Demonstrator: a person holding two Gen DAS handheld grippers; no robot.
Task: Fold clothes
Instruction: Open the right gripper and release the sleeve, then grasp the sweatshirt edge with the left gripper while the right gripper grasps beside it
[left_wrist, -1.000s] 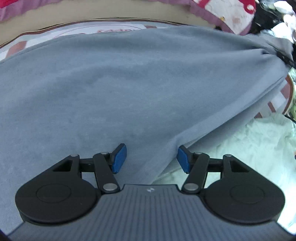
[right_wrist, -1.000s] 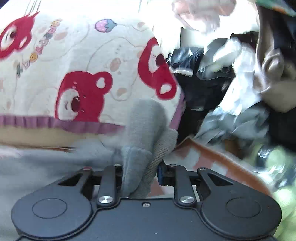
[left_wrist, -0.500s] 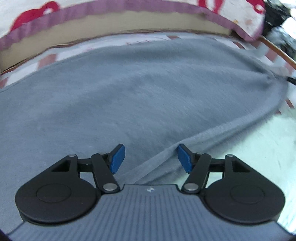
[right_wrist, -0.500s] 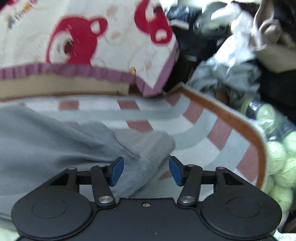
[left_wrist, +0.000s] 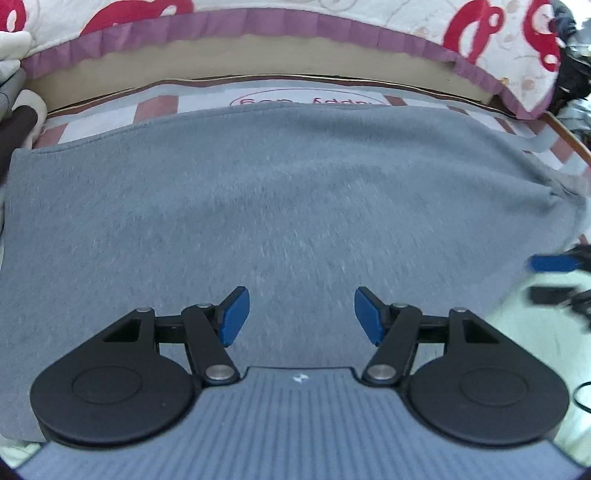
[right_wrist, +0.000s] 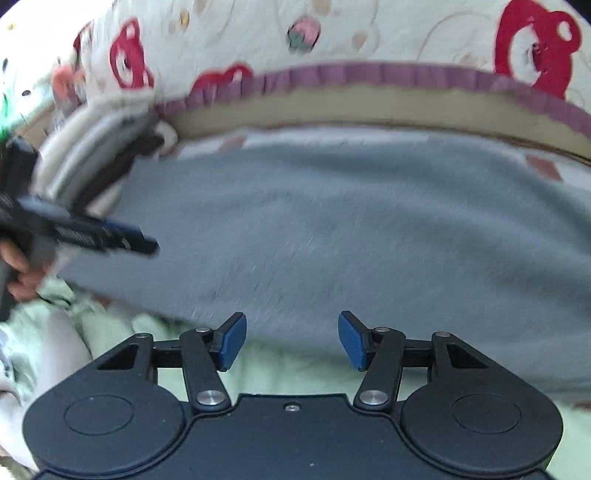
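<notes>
the left gripper (left_wrist: 301, 314) is hovering low over the grey garment (left_wrist: 280, 192), its blue pads spread wide and holding nothing; the right gripper (right_wrist: 291, 339) is sitting at the garment's near edge, likewise parted and empty. the garment is lying broad and mostly flat across a striped rug (left_wrist: 155, 107), with a bunched corner at the right. beyond it a bear-print quilt (left_wrist: 498, 26) is hanging. whether this flat spread is a laid-out piece or one fold already made cannot be told; further folding appears due.
</notes>
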